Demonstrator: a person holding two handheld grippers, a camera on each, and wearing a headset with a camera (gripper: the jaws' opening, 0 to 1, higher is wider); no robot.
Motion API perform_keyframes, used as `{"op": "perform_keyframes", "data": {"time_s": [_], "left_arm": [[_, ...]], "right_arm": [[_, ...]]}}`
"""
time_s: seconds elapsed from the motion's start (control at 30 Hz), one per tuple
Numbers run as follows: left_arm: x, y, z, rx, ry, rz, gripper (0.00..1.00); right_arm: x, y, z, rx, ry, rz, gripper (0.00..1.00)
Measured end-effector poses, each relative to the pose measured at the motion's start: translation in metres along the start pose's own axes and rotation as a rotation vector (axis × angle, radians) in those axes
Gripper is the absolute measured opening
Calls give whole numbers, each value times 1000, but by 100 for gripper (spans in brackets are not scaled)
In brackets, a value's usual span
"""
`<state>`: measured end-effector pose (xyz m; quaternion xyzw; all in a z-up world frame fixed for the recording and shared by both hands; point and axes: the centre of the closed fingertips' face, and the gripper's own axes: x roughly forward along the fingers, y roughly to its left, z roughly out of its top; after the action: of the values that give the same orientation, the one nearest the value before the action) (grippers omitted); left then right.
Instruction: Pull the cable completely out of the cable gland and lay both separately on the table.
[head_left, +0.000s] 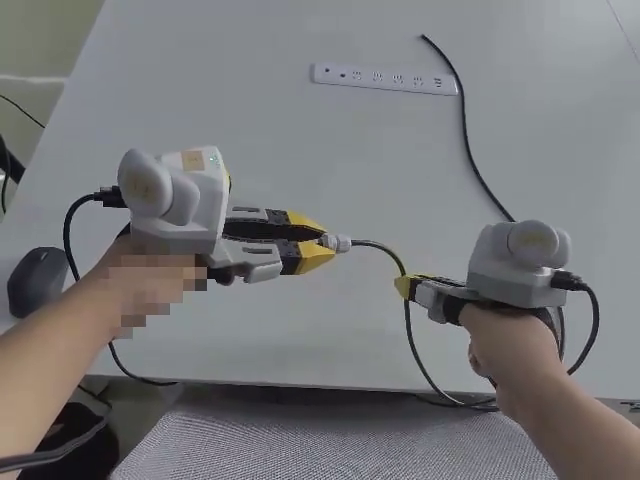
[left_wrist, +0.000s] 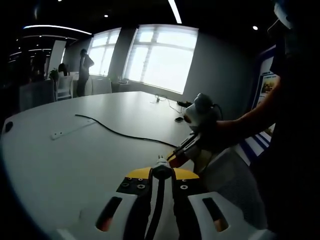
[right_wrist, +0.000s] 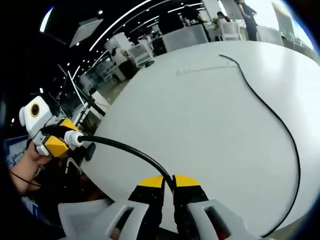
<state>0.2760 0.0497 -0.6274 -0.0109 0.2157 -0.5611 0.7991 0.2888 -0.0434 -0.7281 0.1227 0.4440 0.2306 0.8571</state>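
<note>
**Gland and cable both gripped, cable not yet out**

I had the left tool (head_left: 325, 246) pressed together on the gland (head_left: 338, 242), whose pale tip poked out past the yellow jaws. It was in the air over the near part of the bench (head_left: 300, 140). The right tool (head_left: 405, 287) pinched the black cable (head_left: 383, 248) a little to the right and lower. The cable arched between the two tools, then dropped toward the near edge beyond the right one. It ran into the gland, so neither lay on the bench yet.

I judged the cable light and limp, apt to bend rather than push. Its smooth jacket seemed likely to slip through the pads under a hard pull. A hold close to the gland, drawn straight along its axis, seemed best. The gland looked small, hard and light. A strip (head_left: 385, 78) lay at the far side.
</note>
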Motion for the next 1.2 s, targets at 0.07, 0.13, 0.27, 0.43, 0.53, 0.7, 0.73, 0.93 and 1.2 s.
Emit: {"op": "perform_keyframes", "data": {"time_s": [0.07, 0.13, 0.27, 0.43, 0.53, 0.7, 0.73, 0.93, 1.2], "left_arm": [[0, 0, 0, 4, -1, 1, 15], [-1, 0, 1, 7, -6, 2, 15], [-2, 0, 4, 27, -15, 6, 15], [-3, 0, 4, 27, -17, 5, 15], [-3, 1, 3, 20, -13, 7, 15], [-4, 2, 1, 19, -4, 14, 15], [-4, 3, 1, 15, -4, 13, 15], [-4, 3, 1, 10, -6, 11, 15], [-3, 6, 3, 11, -5, 10, 15]], "right_arm": [[-1, 2, -1, -13, -1, 6, 1], [-2, 3, -1, -24, -2, 16, 1], [-4, 5, -1, -35, -14, 33, 2], [-5, 7, 0, -55, -18, 35, 2], [-7, 10, 1, -69, -20, 46, 3], [-17, 25, 14, -194, -56, 71, 15], [-18, 25, 17, -230, -60, 65, 18], [-32, 61, 53, -682, -147, 62, 24], [-20, 91, 49, -997, -79, 98, 22]]}}
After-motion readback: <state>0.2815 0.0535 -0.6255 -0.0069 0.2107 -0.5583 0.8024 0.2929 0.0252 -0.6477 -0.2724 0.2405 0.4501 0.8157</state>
